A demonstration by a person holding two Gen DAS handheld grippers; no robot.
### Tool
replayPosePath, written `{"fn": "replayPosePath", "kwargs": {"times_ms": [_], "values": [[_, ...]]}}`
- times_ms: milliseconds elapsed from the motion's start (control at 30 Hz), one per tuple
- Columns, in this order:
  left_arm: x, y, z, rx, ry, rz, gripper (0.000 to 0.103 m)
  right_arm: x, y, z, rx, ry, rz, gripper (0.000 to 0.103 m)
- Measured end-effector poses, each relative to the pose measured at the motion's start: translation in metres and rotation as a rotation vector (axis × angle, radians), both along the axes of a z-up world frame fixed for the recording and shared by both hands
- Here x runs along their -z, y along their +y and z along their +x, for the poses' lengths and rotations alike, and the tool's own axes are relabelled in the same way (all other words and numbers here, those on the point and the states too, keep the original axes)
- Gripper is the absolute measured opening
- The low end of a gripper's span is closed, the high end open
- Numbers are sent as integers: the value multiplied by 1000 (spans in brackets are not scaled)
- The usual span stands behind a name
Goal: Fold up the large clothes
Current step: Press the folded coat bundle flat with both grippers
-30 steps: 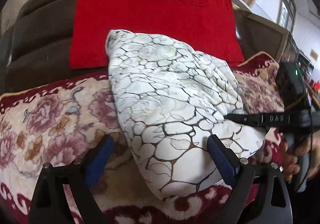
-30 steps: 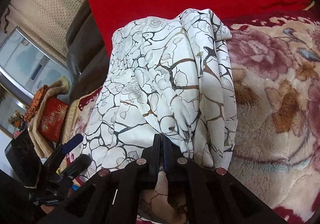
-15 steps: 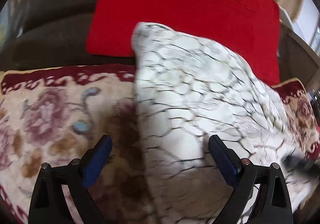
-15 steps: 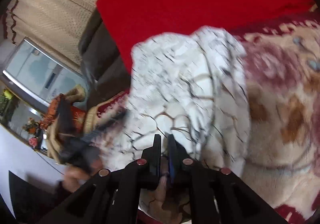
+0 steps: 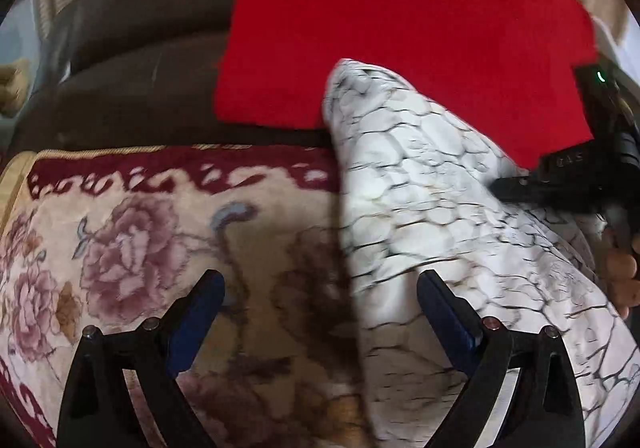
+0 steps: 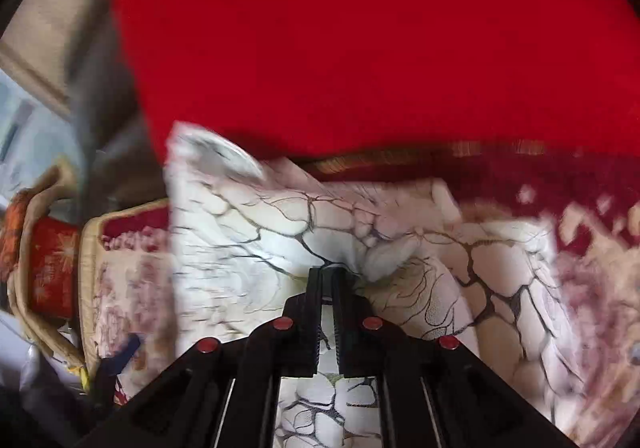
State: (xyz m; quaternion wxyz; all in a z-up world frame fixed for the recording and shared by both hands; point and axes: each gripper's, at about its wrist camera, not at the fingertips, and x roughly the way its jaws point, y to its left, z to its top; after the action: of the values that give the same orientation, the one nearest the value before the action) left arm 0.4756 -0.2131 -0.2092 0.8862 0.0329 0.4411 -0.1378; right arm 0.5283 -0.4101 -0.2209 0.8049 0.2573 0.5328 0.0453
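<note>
Left wrist view: the white garment with the dark crackle print (image 5: 420, 208) lies as a long, narrowed bundle on the floral blanket (image 5: 120, 248), its far end reaching the red cloth (image 5: 400, 28) draped over the dark sofa back (image 5: 140, 68). It looks already folded lengthwise at least 1 time, so the task seems partly done; a cross fold and a final tidy appear to remain. The left gripper (image 5: 320, 312) has its 2 blue pads (image 5: 196, 320) spread wide apart and holds nothing: the garment's near edge passes between them, close to the right-side pad, but nothing presses on it. Right of the garment, the right gripper (image 5: 516, 184) reaches in dark and blurred, with a hand (image 5: 620, 272) behind it.

Right wrist view: the right gripper (image 6: 329, 274) has its jaws drawn together and clamped on a bunched pinch of the white garment (image 6: 260, 232), which fans out to both sides over the floral blanket (image 6: 600, 268), just below the red cloth (image 6: 360, 48). The picture is smeared, so finer folds cannot be read.

Containers: left of the garment a tan woven basket (image 6: 28, 248) shows at the edge, with something red and orange in it; too blurred to name.
</note>
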Motion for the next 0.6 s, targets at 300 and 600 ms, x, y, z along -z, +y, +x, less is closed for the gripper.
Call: {"fn": "replayPosePath", "kwargs": {"times_ms": [300, 600], "values": [[-13, 6, -12, 3, -16, -23, 97, -78, 3, -86, -33, -132, 52, 11], [-26, 8, -28, 24, -86, -7, 97, -53, 36, -205, -117, -67, -75, 9]]}}
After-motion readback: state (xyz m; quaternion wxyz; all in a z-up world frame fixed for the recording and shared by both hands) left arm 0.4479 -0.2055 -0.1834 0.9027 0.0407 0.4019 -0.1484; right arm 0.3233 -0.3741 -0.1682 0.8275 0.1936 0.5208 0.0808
